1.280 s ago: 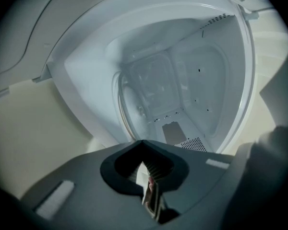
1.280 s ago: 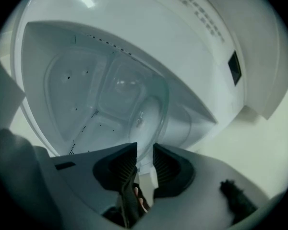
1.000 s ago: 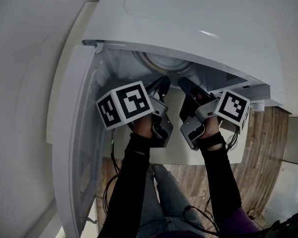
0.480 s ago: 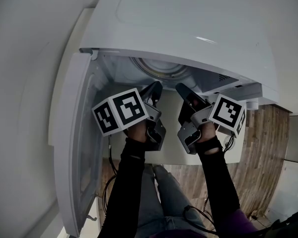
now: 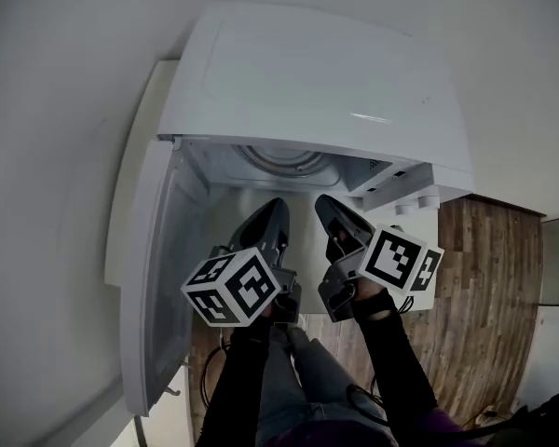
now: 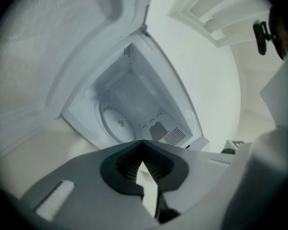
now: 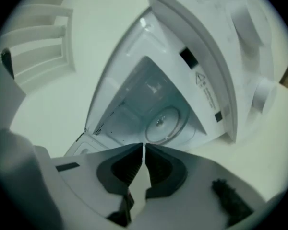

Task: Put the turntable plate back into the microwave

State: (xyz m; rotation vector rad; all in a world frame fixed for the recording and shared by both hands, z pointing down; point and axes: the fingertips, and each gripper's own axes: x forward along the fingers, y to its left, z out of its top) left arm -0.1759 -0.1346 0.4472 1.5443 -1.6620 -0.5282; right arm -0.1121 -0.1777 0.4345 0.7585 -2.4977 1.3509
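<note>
The glass turntable plate (image 5: 284, 161) lies flat on the floor of the white microwave (image 5: 307, 73), whose door (image 5: 154, 268) hangs open to the left. It also shows in the left gripper view as the plate (image 6: 116, 123) and in the right gripper view as the plate (image 7: 162, 123), deep in the cavity. Both grippers hover in front of the opening, outside it, side by side. My left gripper (image 5: 275, 208) (image 6: 143, 142) is shut and empty. My right gripper (image 5: 324, 203) (image 7: 143, 145) is closing, its tips nearly touching, with nothing between them.
The microwave's control knobs (image 5: 419, 200) stick out at the right front. A pale counter (image 5: 307, 250) runs under the grippers, and wooden floor (image 5: 484, 287) lies to the right. The person's legs (image 5: 307, 371) are below. A vent grille (image 6: 175, 135) is on the cavity's side wall.
Both grippers have drawn back from the mouth of the cavity toward the person, and their marker cubes have rolled. The plate stays inside.
</note>
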